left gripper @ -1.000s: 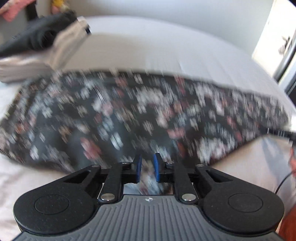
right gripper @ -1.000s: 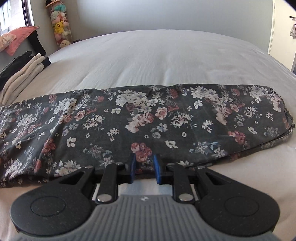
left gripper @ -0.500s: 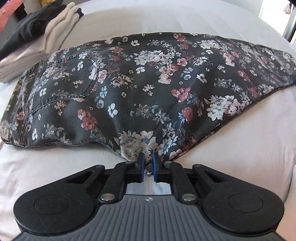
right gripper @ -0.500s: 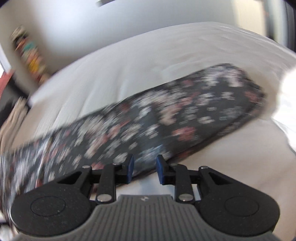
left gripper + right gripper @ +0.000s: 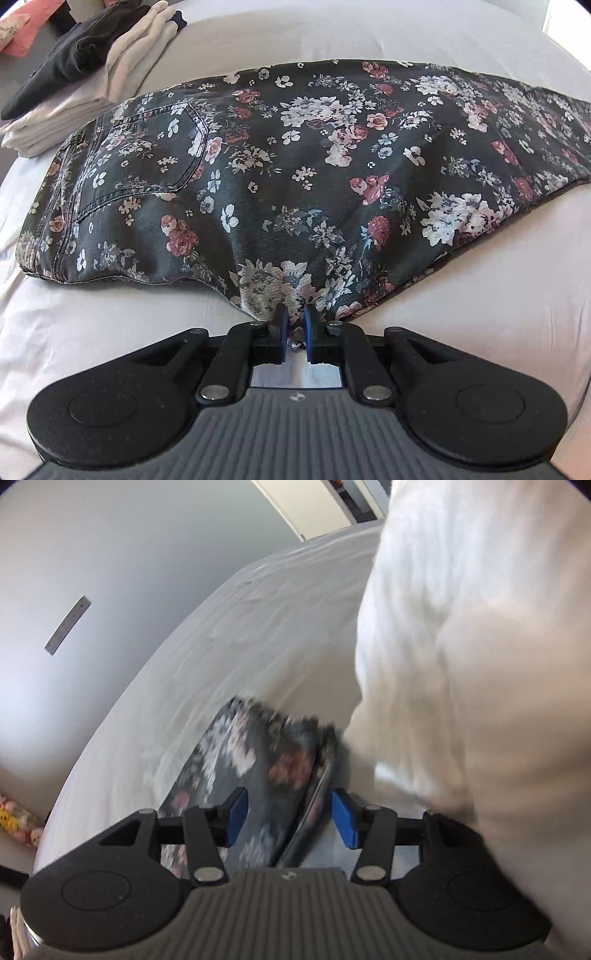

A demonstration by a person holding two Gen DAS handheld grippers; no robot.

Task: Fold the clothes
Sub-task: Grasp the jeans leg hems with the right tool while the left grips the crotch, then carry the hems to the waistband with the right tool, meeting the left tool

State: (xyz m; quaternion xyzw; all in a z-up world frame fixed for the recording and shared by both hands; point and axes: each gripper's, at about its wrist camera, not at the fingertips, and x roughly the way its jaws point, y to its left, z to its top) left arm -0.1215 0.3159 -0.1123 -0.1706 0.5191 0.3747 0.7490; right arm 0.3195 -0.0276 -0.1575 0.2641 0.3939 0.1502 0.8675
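On the bed, in the left wrist view, lies one pair of flowery pants, spread flat from left to right. One back pocket shows on its left part. The left gripper is at the near edge of the pants, and its two blue pads are pressed together, pinching a bit of that edge. At the far left sits one pile of folded clothes, with light ones below and a dark one on top. It lies just beside the pants.

In the right wrist view, the picture is blurry. The right gripper has just been opening and its pads are spread apart. One end of the pants lies between them, but the pads do not press it. A big white cloth fills the right side. I can read no words anywhere.
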